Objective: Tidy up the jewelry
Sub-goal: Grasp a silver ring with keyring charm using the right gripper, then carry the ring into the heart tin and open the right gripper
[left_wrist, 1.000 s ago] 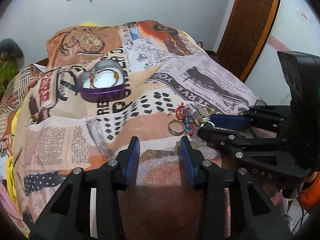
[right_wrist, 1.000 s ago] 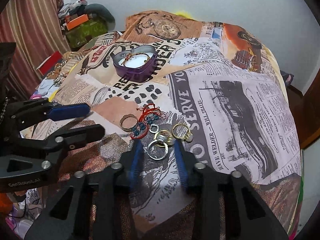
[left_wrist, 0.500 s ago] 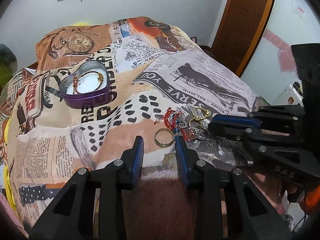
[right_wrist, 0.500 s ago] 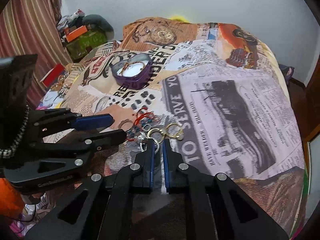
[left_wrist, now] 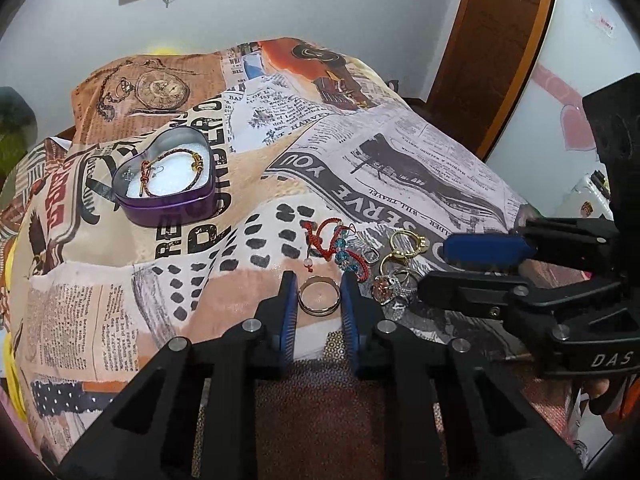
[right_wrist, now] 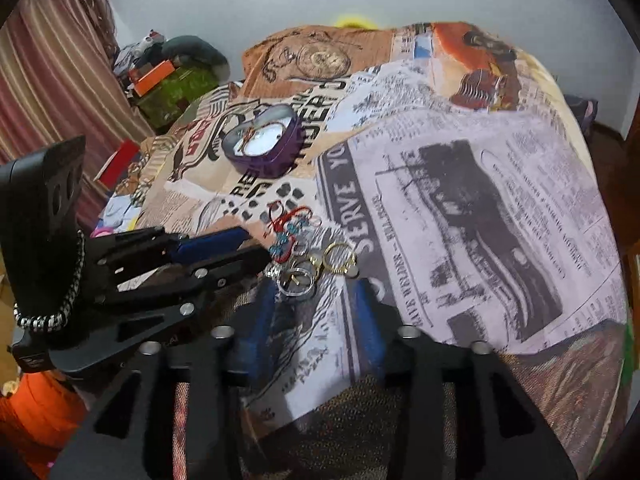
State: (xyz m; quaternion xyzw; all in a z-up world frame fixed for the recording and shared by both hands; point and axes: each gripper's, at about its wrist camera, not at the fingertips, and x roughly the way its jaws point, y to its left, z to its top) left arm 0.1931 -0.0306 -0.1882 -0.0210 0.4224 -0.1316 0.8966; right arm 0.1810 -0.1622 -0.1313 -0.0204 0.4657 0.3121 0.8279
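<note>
Left fingers [left_wrist: 288, 300] closing either side of gold ring [left_wrist: 319, 301], not yet touching.

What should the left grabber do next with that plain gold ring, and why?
Probably finish pinching. The left gripper is closing with the gold ring lying flat between its blue pads, and the heart-shaped tin sits open farther up the bedspread, ready for it.

Two close, downward wrist views, shared jewelry pile [left_wrist: 360, 256].
</note>
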